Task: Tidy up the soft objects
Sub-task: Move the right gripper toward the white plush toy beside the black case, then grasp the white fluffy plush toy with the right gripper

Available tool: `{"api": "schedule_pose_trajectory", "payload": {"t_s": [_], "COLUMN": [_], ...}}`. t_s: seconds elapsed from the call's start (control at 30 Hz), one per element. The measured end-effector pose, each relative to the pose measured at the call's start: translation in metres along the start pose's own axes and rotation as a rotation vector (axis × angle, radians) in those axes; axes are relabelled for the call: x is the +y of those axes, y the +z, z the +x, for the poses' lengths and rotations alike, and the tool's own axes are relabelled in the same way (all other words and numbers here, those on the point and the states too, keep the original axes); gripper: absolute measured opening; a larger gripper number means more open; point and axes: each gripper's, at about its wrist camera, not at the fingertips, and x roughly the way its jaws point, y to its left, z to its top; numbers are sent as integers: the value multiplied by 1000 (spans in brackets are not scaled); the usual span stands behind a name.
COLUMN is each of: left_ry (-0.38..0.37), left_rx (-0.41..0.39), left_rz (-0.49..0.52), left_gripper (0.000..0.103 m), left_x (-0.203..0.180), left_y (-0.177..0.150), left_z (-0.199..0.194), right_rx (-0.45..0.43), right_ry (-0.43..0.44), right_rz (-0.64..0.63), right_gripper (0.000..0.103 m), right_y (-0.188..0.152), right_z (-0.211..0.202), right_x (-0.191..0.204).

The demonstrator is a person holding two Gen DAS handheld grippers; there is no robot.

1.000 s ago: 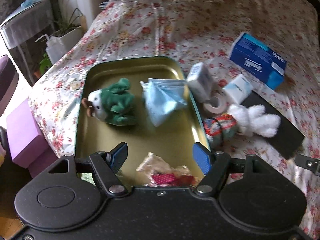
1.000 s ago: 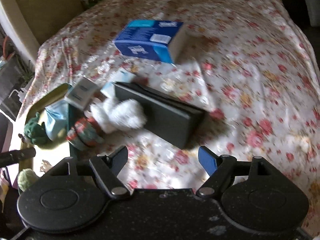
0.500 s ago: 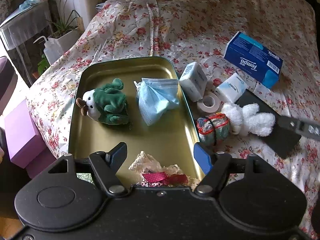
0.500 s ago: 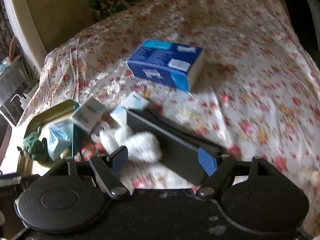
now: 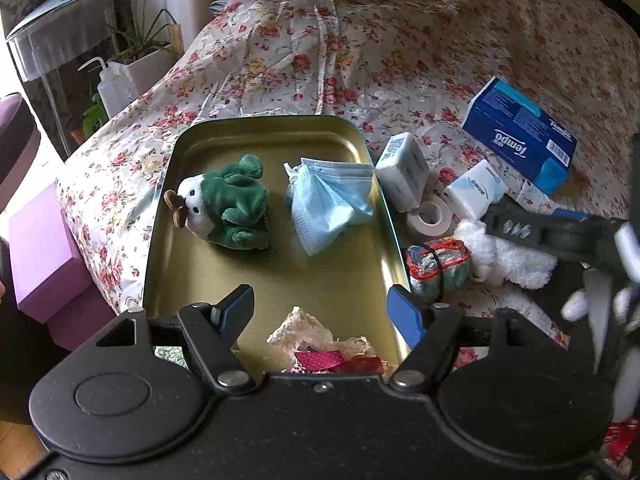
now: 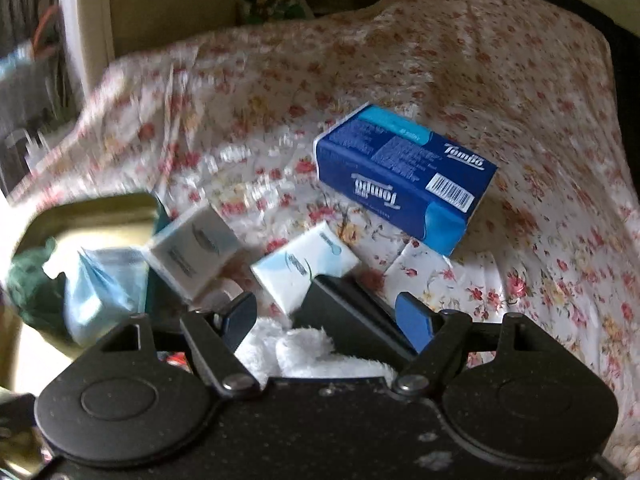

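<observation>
A gold metal tray point(image 5: 352, 280) lies on the floral bedspread and holds a green plush toy point(image 5: 228, 204), a blue face mask point(image 5: 328, 204) and a lace bundle with red ribbon point(image 5: 320, 344). My left gripper point(image 5: 322, 312) hovers open over the tray's near end, above the lace bundle. Right of the tray lie a red and teal knitted roll point(image 5: 438, 266) and a white plush toy point(image 5: 504, 256) point(image 6: 304, 352). My right gripper point(image 6: 326, 320) is open just above the white plush; one of its fingers point(image 5: 520, 228) reaches in from the right in the left wrist view.
Beside the tray lie two white tissue packs point(image 5: 404, 168) point(image 6: 304, 268), a tape roll point(image 5: 430, 216), a blue Tempo box point(image 6: 404, 184) and a black case point(image 6: 344, 312). A purple box point(image 5: 40, 248) and a plant stand are off the bed's left edge.
My right gripper has swept left across the bed to sit over the white plush, and now shows in the left wrist view. The left gripper has stayed over the tray.
</observation>
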Motion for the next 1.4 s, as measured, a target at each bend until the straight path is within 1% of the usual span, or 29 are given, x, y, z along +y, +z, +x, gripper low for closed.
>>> {"api": "schedule_pose_trajectory", "payload": {"t_s": [0.07,0.17,0.27,0.37,0.47,0.53,0.6,0.67,0.77,0.87,0.9,1.0,1.1,1.2,1.3,1.33,1.4], "left_ry": [-2,-6,-9,-15,-20,-24,-23,-22,-22,-19,-20,-17,-10,-11,-15,-17,-18], "left_rx": [-1,-2,-1,-2,-1,-1,-2,-1,1,0,-1,-2,0,2,0,-1,-2], "left_rz": [-3,-6,-6,-4,-5,-5,-1,2,2,3,2,-1,-8,-17,-21,-19,-14], "left_gripper": [69,69,69,69,69,69,69,69,69,69,69,69,69,69,69,69,69], "left_x": [1,1,1,1,1,0,0,-1,-2,-2,-2,-2,1,4,5,5,3], "left_y": [0,0,0,0,-1,-1,-2,-2,-2,-2,-2,-2,-1,-1,-1,-1,-1], "left_z": [0,-1,-1,-2,-3,-3,-4,-4,-3,-3,-3,-4,-3,-3,-3,-3,-3], "right_rx": [18,0,6,55,147,188,213,218,171,100,83,75,104,153,204,207,219], "right_ry": [-34,-73,-55,-20,7,23,23,11,18,57,75,109,111,75,57,61,72], "right_rz": [-34,-92,-121,-104,-76,-65,-54,-47,1,63,78,95,96,69,55,57,75], "right_gripper": [75,75,78,79,78,78,78,78,78,79,79,79,79,79,79,81,82], "right_y": [-7,-22,-36,-52,-74,-91,-105,-116,-116,-106,-100,-86,-78,-85,-100,-105,-115], "right_z": [5,-1,-13,-26,-32,-37,-44,-52,-70,-84,-85,-75,-56,-40,-32,-33,-39], "right_x": [5,6,-2,-17,-33,-43,-50,-56,-63,-65,-63,-50,-33,-22,-28,-31,-41]}}
